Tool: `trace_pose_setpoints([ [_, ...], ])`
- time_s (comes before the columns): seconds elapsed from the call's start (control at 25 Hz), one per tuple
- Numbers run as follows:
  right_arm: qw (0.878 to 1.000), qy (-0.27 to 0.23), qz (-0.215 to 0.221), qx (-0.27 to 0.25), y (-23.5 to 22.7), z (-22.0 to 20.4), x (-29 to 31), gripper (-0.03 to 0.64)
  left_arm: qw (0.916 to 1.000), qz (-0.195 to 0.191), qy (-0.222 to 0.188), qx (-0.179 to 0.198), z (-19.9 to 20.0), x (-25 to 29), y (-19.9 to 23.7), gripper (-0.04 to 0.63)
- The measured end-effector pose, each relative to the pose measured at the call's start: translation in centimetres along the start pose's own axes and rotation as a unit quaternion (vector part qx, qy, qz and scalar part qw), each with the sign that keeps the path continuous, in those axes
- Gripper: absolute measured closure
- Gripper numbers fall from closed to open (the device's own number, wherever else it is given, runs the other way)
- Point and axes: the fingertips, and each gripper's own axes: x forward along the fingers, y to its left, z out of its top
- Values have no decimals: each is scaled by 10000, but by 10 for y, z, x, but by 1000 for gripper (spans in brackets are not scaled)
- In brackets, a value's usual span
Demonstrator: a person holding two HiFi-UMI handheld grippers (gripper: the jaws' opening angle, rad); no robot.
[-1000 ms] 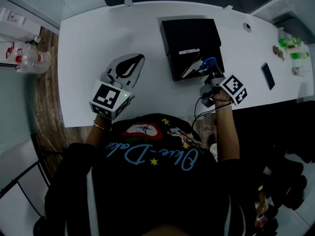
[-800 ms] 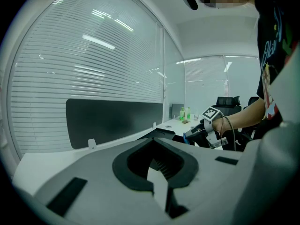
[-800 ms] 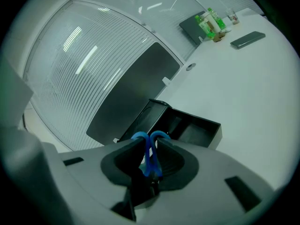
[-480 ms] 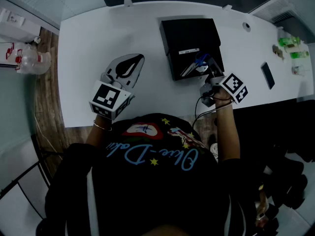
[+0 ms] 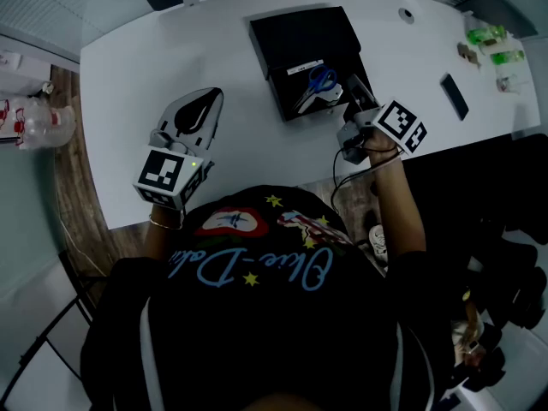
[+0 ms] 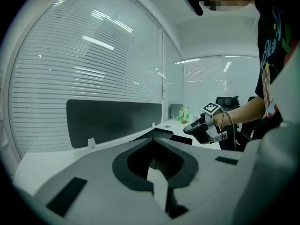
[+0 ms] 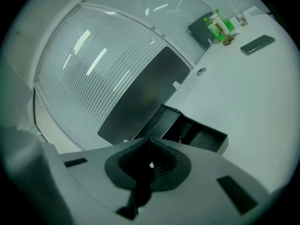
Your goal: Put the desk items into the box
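The scissors (image 5: 315, 88) had been released into the box (image 5: 291, 41). The right gripper (image 5: 353, 86) had just been clenched empty, and the left gripper (image 5: 216, 98) was clenched likewise. The scissors were judged light, stiff and slick, best gripped at the handles.

The box (image 5: 295, 37) is black, the scissors (image 5: 322, 79) blue-handled, the desk (image 5: 154, 58) white.

The head view is dim and underexposed; only the white desk (image 5: 214, 50) reads pale. Both gripper views bow hard at the edges with black corners. Ceiling lights glare on the blinds (image 6: 93, 69).
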Motion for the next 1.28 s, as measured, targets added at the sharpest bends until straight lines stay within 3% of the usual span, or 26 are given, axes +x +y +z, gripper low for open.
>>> trace_pose_setpoints([
  [0.2,9982,-62,595,-9,25,16,-13,607,10000,-40,-60,25,7,-5,-8,588],
  [0.4,9923,119,1086,-590,47,30,-32,607,9996,-129,159,173,10,-6,-20,588],
  [0.6,9784,309,1753,-1047,82,27,-49,607,9998,-142,29,149,8,-4,-28,588],
  [0.96,9589,280,2070,-1920,110,29,-95,607,9994,-268,21,240,15,-8,-67,588],
  [1.28,9496,255,2193,-2224,132,29,-96,609,9996,-190,121,155,5,-13,-51,588],
])
